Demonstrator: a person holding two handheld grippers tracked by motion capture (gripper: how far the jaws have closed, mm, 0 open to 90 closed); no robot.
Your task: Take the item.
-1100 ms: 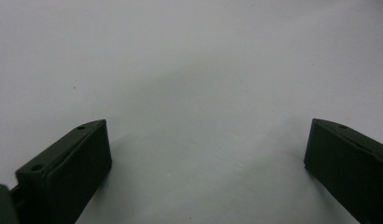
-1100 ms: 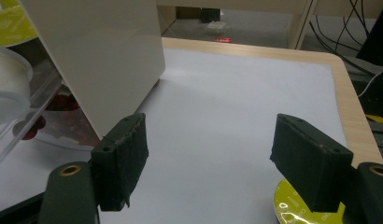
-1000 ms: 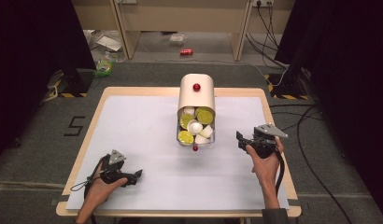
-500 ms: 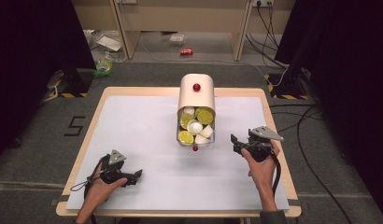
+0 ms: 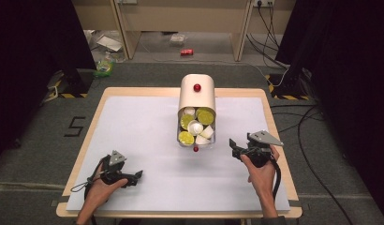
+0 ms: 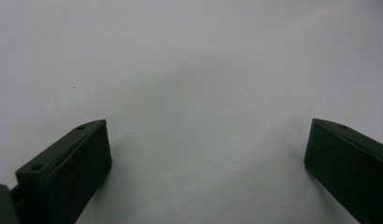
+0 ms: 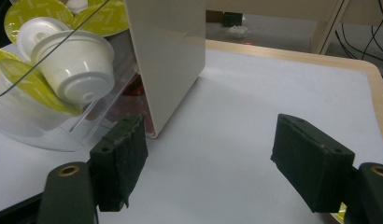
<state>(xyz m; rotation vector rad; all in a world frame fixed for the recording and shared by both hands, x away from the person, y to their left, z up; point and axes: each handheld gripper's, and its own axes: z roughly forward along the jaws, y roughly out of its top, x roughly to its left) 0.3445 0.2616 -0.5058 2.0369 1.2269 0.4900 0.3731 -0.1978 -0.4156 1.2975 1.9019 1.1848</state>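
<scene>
A cream, round-topped container (image 5: pixel 196 96) with a red knob (image 5: pixel 197 87) lies at the table's middle. Its clear drawer (image 5: pixel 196 140) is open toward me. The drawer holds several capsules, some with yellow-green lids (image 5: pixel 186 138) and some white (image 5: pixel 195 127). My right gripper (image 5: pixel 235 148) is open and empty, a little right of the drawer, with its jaws pointing left at it. In the right gripper view the open jaws (image 7: pixel 208 158) frame bare mat beside the container wall (image 7: pixel 166 56), and a white capsule (image 7: pixel 73 65) shows at upper left. My left gripper (image 5: pixel 136 177) rests open near the front left, over bare mat (image 6: pixel 206 154).
A white mat (image 5: pixel 134 126) covers the wooden table (image 5: pixel 274 122). A small red knob (image 5: pixel 195 149) sits at the drawer's front edge. Cables (image 5: pixel 316 117) trail on the floor at the right. Shelving and clutter stand beyond the far edge.
My right gripper has shifted slightly left and toward the near edge, closer to the drawer's right side. The left gripper has stayed put.
</scene>
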